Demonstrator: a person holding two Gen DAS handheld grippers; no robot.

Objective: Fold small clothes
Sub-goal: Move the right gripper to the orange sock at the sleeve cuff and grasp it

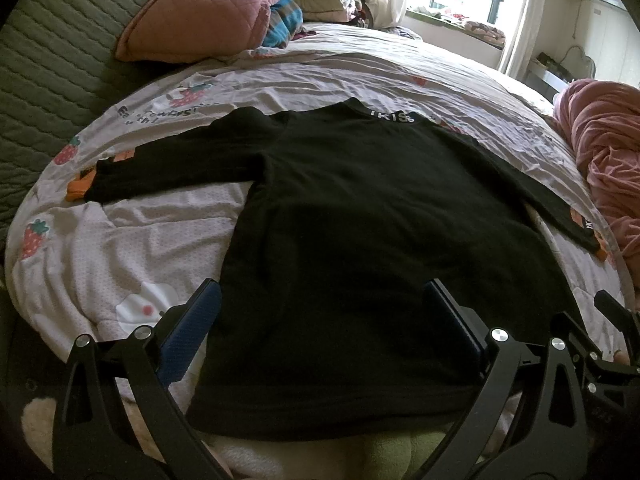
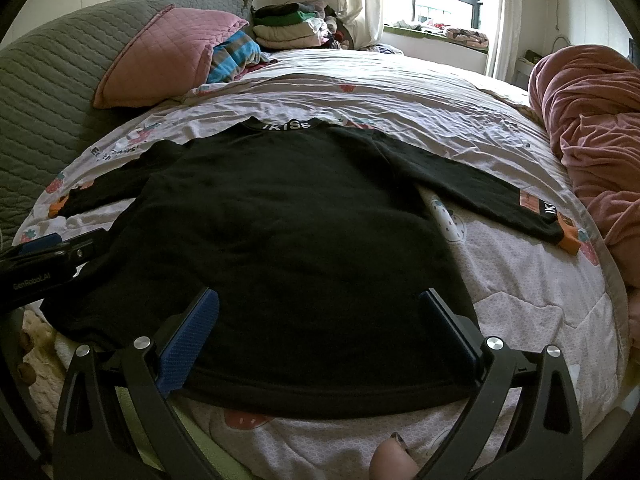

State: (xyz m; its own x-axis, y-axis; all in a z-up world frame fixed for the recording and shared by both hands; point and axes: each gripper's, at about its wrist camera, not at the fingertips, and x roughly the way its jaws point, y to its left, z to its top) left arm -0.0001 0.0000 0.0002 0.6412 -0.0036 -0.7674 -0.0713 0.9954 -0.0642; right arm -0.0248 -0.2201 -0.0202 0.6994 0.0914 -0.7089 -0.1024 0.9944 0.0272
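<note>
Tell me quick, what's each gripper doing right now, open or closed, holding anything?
Left gripper: open, holding nothing, poised over the hem end of the black shirt.
Right gripper: open, holding nothing, over the same shirt.

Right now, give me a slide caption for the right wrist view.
Open right claw above the hem of a black shirt spread flat on a strawberry-print quilt.

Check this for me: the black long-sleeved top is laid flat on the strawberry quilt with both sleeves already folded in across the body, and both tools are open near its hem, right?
Not quite. The sleeves are not folded in: both lie spread outwards from the black long-sleeved top, as the right wrist view shows. The rest holds: it lies flat on the strawberry quilt, and the left tool and right tool are open near its hem.
</note>
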